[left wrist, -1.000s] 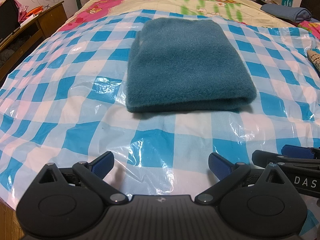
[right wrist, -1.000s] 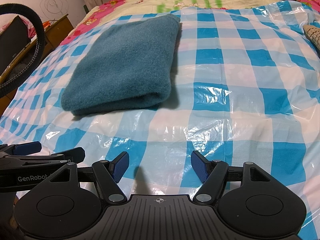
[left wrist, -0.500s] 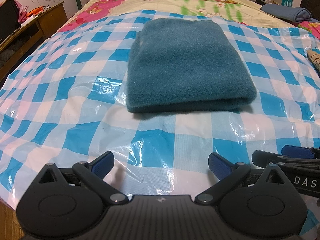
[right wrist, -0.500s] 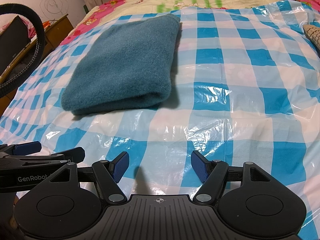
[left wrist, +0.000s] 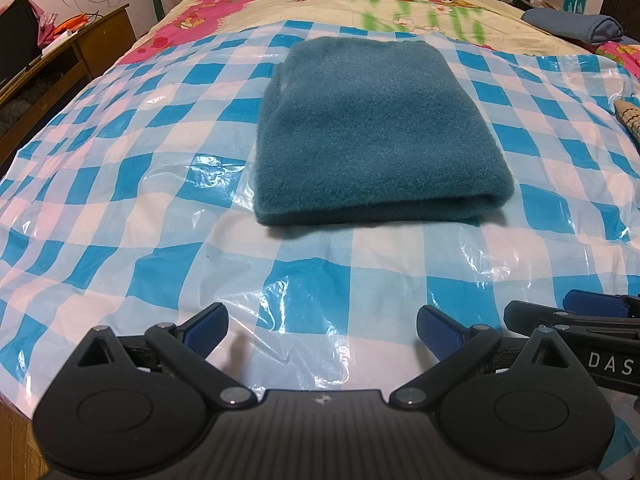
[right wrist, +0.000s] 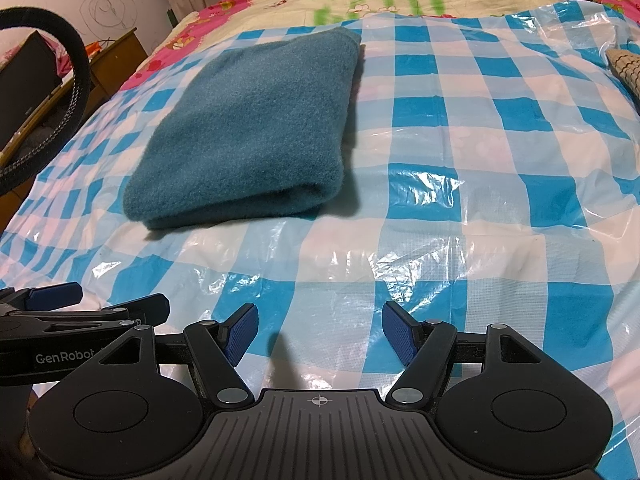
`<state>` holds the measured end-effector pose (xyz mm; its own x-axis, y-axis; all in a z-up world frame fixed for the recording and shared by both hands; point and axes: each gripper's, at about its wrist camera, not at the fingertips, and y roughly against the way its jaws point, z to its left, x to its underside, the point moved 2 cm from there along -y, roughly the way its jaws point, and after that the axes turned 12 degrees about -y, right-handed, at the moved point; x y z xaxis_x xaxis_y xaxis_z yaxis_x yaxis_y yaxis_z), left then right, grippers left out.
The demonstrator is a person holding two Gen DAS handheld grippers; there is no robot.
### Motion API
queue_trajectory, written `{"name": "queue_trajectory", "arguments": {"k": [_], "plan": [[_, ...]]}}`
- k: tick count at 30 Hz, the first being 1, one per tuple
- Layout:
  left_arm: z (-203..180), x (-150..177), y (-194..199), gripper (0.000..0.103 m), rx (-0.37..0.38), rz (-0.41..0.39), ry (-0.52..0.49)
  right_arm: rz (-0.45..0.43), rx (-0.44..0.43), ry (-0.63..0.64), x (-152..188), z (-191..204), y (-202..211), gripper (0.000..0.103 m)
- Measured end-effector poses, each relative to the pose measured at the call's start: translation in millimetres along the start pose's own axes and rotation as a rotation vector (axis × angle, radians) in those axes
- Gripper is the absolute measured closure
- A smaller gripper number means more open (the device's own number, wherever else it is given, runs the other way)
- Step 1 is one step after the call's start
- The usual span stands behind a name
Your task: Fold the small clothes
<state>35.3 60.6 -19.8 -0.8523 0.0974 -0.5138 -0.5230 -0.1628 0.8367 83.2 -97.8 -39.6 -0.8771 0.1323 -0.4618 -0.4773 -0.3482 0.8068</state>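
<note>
A teal fleece garment point(left wrist: 372, 136) lies folded into a flat rectangle on the blue-and-white checked plastic sheet point(left wrist: 120, 184), its rounded fold facing me. It also shows in the right wrist view point(right wrist: 256, 128), to the left of centre. My left gripper point(left wrist: 320, 328) is open and empty, low over the sheet in front of the garment. My right gripper point(right wrist: 320, 332) is open and empty, to the right of the garment. Each gripper shows at the edge of the other's view.
A wooden desk point(left wrist: 92, 44) stands left of the bed. A folded grey-blue cloth point(left wrist: 576, 28) lies at the far right on the flowered bedspread point(left wrist: 400, 4). A beige knitted item point(left wrist: 630, 116) sits at the right edge. A black cable point(right wrist: 76, 80) loops at left.
</note>
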Motion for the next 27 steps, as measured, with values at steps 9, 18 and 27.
{"name": "queue_trajectory", "arguments": {"k": [9,18,27], "plan": [[0.0,0.0,0.3,0.000,0.000,0.000,0.001,0.000,0.000,0.000,0.2,0.3,0.0,0.034],[-0.1,0.7,0.7,0.000,0.001,0.000,0.002,0.000,0.000,0.000,0.2,0.4,-0.1,0.034],[-0.4,1.3,1.7,0.000,0.002,-0.001,0.006,0.002,0.005,0.000,2.9,0.6,-0.2,0.034]]}}
